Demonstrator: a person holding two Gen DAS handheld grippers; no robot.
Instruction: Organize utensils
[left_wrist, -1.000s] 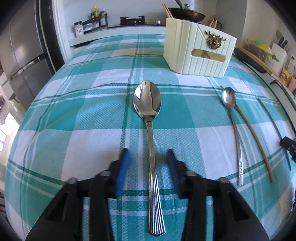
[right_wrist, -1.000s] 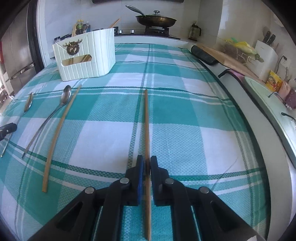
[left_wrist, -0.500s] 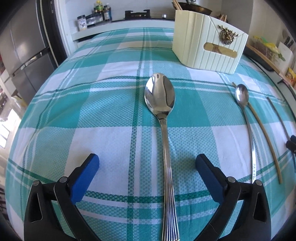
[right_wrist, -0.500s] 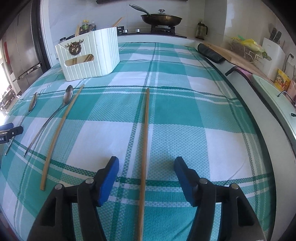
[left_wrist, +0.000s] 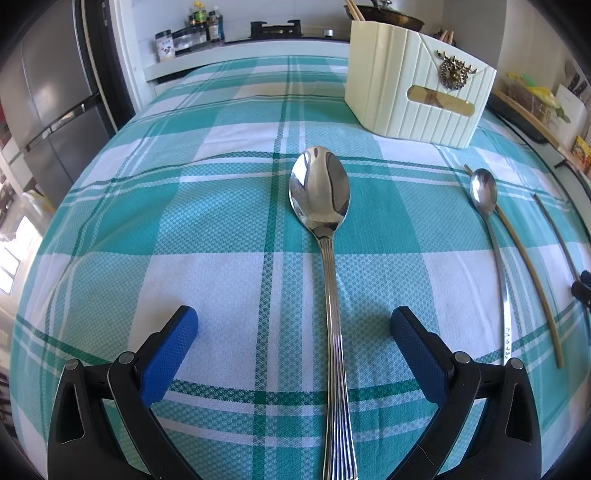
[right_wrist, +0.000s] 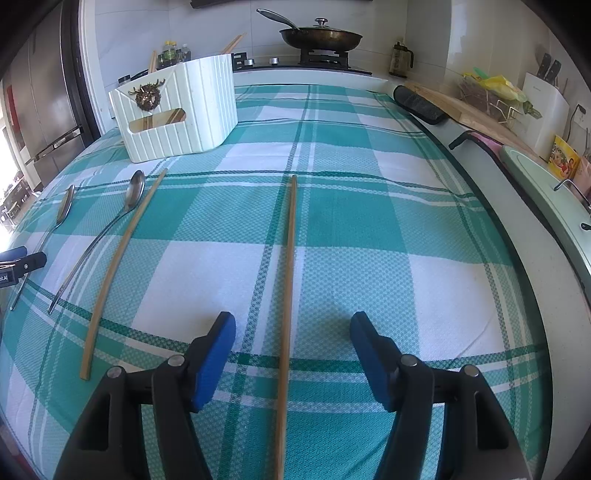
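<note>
A large steel spoon lies on the teal checked tablecloth, its handle running between the fingers of my open left gripper. A wooden chopstick lies between the fingers of my open right gripper. A small spoon and a second chopstick lie between the two grippers; both also show in the right wrist view, the small spoon and the chopstick. A cream utensil holder stands farther back and shows in the right wrist view; chopstick ends stick out of it.
A fridge stands left of the table. A stove with a pan is behind it. A counter with a knife block, a cutting board and a sink runs along the right edge.
Both grippers opened wide: the right let go of the chopstick, the left spread around the large spoon's handle. Both cameras drew back slightly. The utensils stayed in place.
</note>
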